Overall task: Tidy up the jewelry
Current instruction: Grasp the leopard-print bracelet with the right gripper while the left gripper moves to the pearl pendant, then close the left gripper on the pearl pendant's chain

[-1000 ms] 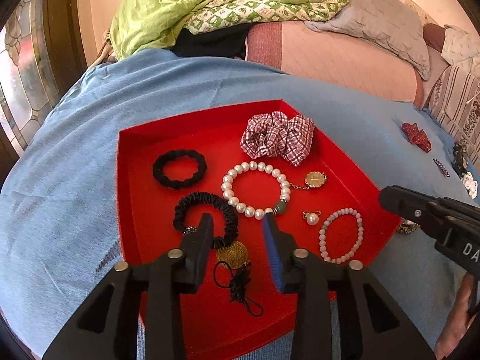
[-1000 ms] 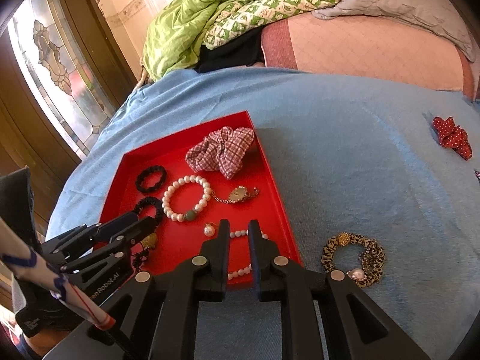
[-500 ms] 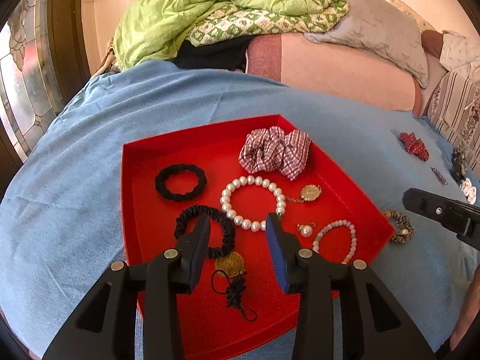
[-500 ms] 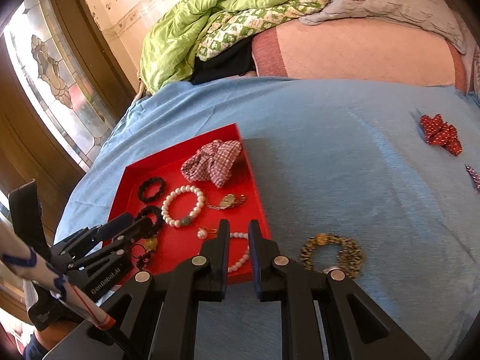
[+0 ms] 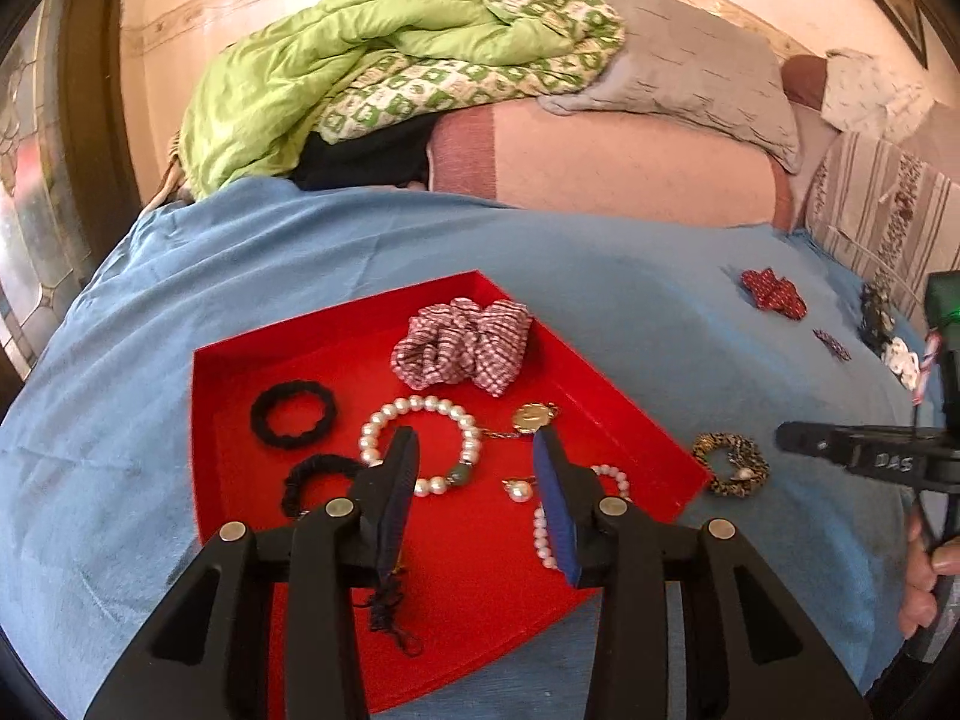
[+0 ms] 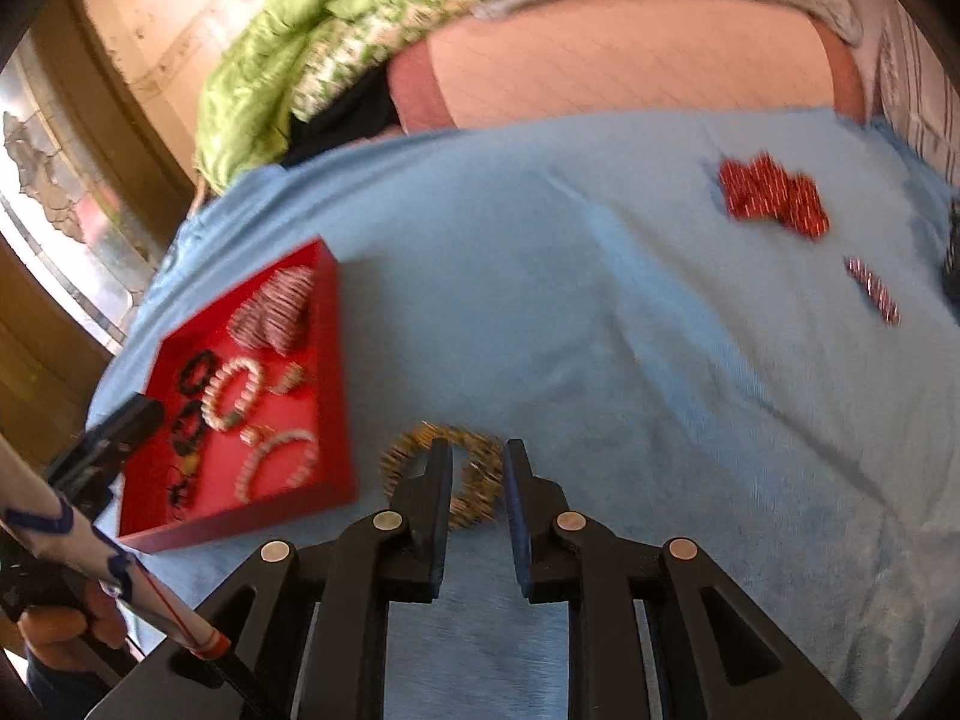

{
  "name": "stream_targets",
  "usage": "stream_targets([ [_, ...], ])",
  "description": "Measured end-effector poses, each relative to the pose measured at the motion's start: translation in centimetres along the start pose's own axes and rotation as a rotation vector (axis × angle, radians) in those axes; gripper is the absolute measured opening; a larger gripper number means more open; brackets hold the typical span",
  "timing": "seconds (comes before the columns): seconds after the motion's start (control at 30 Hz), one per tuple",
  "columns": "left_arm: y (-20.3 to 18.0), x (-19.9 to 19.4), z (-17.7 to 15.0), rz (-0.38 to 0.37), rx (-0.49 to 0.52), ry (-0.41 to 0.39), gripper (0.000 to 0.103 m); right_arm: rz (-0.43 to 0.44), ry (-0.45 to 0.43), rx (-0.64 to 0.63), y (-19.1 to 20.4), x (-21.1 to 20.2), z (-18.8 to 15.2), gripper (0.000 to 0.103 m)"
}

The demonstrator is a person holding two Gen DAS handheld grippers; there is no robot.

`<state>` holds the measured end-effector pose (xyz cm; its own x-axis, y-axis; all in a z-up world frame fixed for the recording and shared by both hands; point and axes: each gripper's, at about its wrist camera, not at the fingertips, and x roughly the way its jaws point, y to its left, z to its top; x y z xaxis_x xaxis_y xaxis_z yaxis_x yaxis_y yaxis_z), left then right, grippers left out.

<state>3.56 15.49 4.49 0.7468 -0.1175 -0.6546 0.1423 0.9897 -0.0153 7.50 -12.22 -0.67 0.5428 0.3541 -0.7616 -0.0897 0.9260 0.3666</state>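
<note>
The red tray (image 5: 204,420) lies on the blue bedcover (image 5: 600,312), near the person, so both hands reach it easily. Inside it the pieces lie each apart from the other: a checked scrunchie (image 5: 462,348) at the far corner, two black hair ties, a large pearl bracelet (image 5: 420,444), a small pearl bracelet (image 5: 543,534) and a gold pendant (image 5: 531,417). I think this spacing is wanted, so that nothing tangles.

The left gripper (image 5: 474,474) hangs over the tray with its fingers spread and nothing between them; it seems only to wait there.

Just beside the tray's right wall, on the bedcover, lies a leopard-pattern bracelet (image 6: 447,474), not yet sorted. The right gripper (image 6: 477,480) points down at it, and its fingers are opening; part of the ring shows between them, but they do not press on it. The picture here is blurred. Probably this piece goes next into the tray. Farther away, a red bow (image 6: 774,198) and a few small pieces wait also on the bedcover.
</note>
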Motion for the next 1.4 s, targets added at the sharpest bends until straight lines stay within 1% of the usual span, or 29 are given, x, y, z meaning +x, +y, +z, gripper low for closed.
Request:
stream_targets([
  [0.13, -0.3, 0.4, 0.0, -0.007, 0.000, 0.007, 0.038, 0.004, 0.034, -0.006, -0.1, 1.6, -0.2, 0.019],
  [0.23, -0.6, 0.5, 0.3, -0.018, -0.003, 0.007, 0.038, -0.016, 0.050, -0.034, 0.3, 2.8, -0.2, 0.019],
  [0.3, -1.1, 0.7, 0.4, -0.028, 0.000, 0.008, 0.038, -0.020, 0.040, -0.055, 0.5, 3.1, -0.3, 0.019],
  [0.33, -1.5, 0.8, 0.4, -0.035, 0.006, 0.009, 0.038, -0.016, 0.034, -0.068, 0.6, 3.0, -0.3, 0.014],
  [0.37, -1.9, 0.8, 0.5, -0.039, 0.014, 0.008, 0.038, -0.011, 0.032, -0.078, 0.6, 2.7, -0.3, 0.007],
  [0.4, -2.3, 0.9, 0.5, -0.044, 0.023, 0.008, 0.038, -0.012, 0.025, -0.082, 0.6, 2.4, -0.2, 0.007],
  [0.53, -4.0, 1.0, 0.6, -0.079, 0.047, 0.006, 0.038, -0.035, -0.050, -0.094, -0.3, -1.2, 0.5, 0.007],
  [0.63, -5.6, 1.3, 0.6, -0.106, 0.078, 0.010, 0.038, -0.087, -0.153, -0.094, -2.0, -5.0, 1.1, 0.007],
  [0.7, -6.7, 1.5, 0.6, -0.123, 0.098, 0.014, 0.038, -0.064, -0.199, -0.061, -3.4, -6.8, 1.3, 0.007],
  [0.77, -7.9, 1.8, 0.6, -0.157, 0.113, 0.022, 0.038, 0.007, -0.215, 0.003, -5.3, -7.7, 1.4, 0.007],
  [0.8, -8.5, 2.0, 0.6, -0.173, 0.117, 0.025, 0.038, 0.047, -0.199, 0.037, -6.2, -7.6, 1.5, 0.007],
  [0.83, -9.1, 2.1, 0.6, -0.187, 0.120, 0.030, 0.038, 0.118, -0.159, 0.093, -7.4, -7.1, 1.6, 0.008],
  [0.87, -9.6, 2.3, 0.6, -0.198, 0.123, 0.033, 0.038, 0.133, -0.140, 0.141, -8.3, -6.7, 1.4, 0.008],
  [0.9, -10.3, 2.5, 0.6, -0.218, 0.127, 0.041, 0.038, 0.085, -0.141, 0.168, -9.2, -6.6, 1.1, 0.008],
  [0.93, -10.9, 2.8, 0.6, -0.244, 0.131, 0.051, 0.039, 0.002, -0.142, 0.157, -9.7, -6.6, 0.9, 0.010],
  [0.97, -11.6, 3.0, 0.6, -0.271, 0.133, 0.063, 0.039, -0.039, -0.139, 0.143, -10.0, -6.7, 0.8, 0.010],
  [1.0, -12.4, 3.3, 0.6, -0.301, 0.134, 0.076, 0.039, -0.056, -0.142, 0.144, -10.5, -6.8, 0.6, 0.010],
  [1.03, -13.2, 3.6, 0.5, -0.333, 0.137, 0.090, 0.040, -0.042, -0.144, 0.156, -11.0, -7.0, 0.5, 0.010],
  [1.07, -13.8, 3.7, 0.5, -0.351, 0.144, 0.100, 0.041, -0.023, -0.142, 0.165, -11.4, -7.2, 0.4, 0.010],
  [1.17, -15.9, 5.0, 0.3, -0.388, 0.153, 0.142, 0.042, -0.034, -0.142, 0.162, -11.9, -7.3, 0.1, 0.010],
  [1.2, -16.5, 5.7, 0.3, -0.397, 0.146, 0.159, 0.042, -0.026, -0.129, 0.169, -12.2, -7.1, 0.0, 0.010],
  [1.27, -17.5, 6.7, 0.0, -0.370, 0.144, 0.174, 0.042, -0.009, -0.107, 0.193, -12.9, -6.7, -0.3, 0.010],
  [1.37, -19.0, 8.4, -0.7, -0.360, 0.162, 0.219, 0.042, 0.017, -0.079, 0.212, -13.3, -6.1, -0.4, 0.010],
  [1.4, -19.7, 8.9, -1.0, -0.340, 0.185, 0.227, 0.042, 0.021, -0.079, 0.213, -13.3, -6.1, -0.4, 0.010],
])
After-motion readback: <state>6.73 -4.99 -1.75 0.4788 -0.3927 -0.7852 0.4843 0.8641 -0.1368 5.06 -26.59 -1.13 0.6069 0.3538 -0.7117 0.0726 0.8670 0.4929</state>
